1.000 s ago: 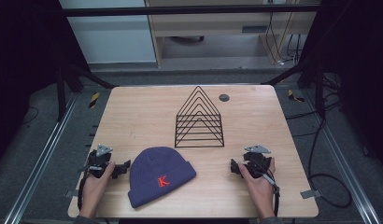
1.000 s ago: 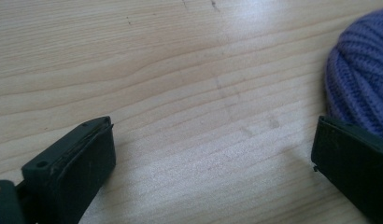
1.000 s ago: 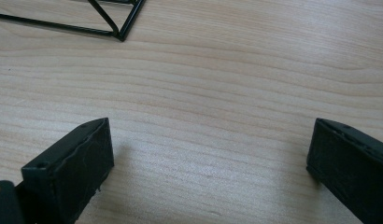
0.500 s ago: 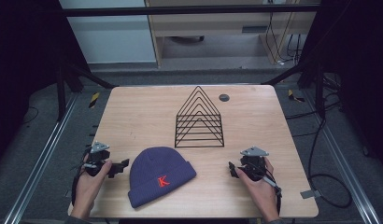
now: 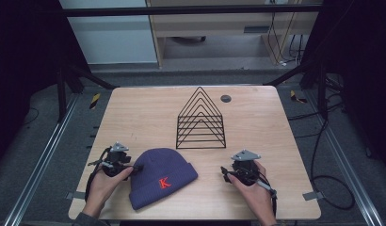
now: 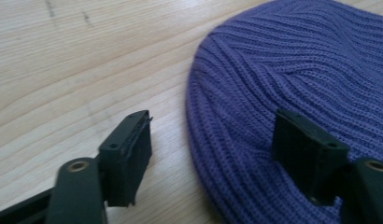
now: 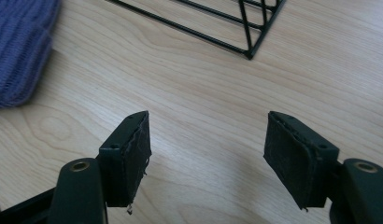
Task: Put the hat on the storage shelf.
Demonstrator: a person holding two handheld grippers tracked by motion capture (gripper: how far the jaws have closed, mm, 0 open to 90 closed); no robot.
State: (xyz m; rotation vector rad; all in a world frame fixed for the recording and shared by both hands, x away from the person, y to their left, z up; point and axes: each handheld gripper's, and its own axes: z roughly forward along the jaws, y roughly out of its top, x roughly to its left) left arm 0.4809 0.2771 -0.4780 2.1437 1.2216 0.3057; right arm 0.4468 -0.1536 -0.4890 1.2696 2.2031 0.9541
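Closing left gripper [image 6: 213, 154], jaws spread, straddling the hat's [image 5: 160, 176] edge at the near left of the table [image 5: 257, 127]. Right gripper [image 7: 206, 154] closing on nothing. Needing a deeper bite.

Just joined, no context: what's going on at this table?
A person holds a gripper in each hand at a wooden table. The left gripper has reached the edge of a purple knit beanie; its jaws, just closing, straddle the rim without pinching it. The right gripper, jaws also just closing, is over bare wood with nothing between them. A black wire rack stands behind, untouched.
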